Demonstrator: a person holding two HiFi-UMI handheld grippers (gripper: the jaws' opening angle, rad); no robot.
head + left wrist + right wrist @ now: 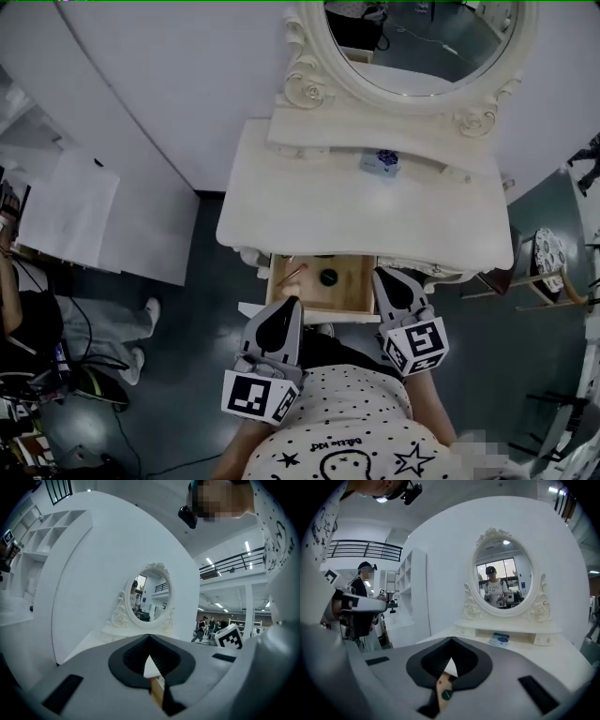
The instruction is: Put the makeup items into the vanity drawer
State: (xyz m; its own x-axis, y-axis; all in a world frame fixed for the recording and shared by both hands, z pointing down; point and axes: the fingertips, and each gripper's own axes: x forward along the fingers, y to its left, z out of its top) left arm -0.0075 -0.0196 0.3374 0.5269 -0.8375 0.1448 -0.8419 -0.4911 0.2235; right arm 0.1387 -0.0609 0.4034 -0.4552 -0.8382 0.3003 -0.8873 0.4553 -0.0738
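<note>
The white vanity (281, 202) has its wooden drawer (360, 300) pulled out. A round dark makeup item (328, 277) and a thin stick-like item (292, 274) lie inside the drawer. A small blue-and-white box (381, 161) rests on the shelf under the mirror (422, 42). My left gripper (289, 303) is shut and empty, with its tip at the drawer's front left corner. My right gripper (382, 275) is shut and empty at the drawer's right side. Through the right gripper's (451, 639) jaws the round item (446, 695) shows. The left gripper (149, 637) points toward the mirror (151, 594).
A white panel (66, 206) leans at the left, with a seated person (33, 328) beside it. A stool with a round patterned top (548, 255) stands to the right of the vanity. A person wearing a headset (363, 588) stands off to the left in the right gripper view.
</note>
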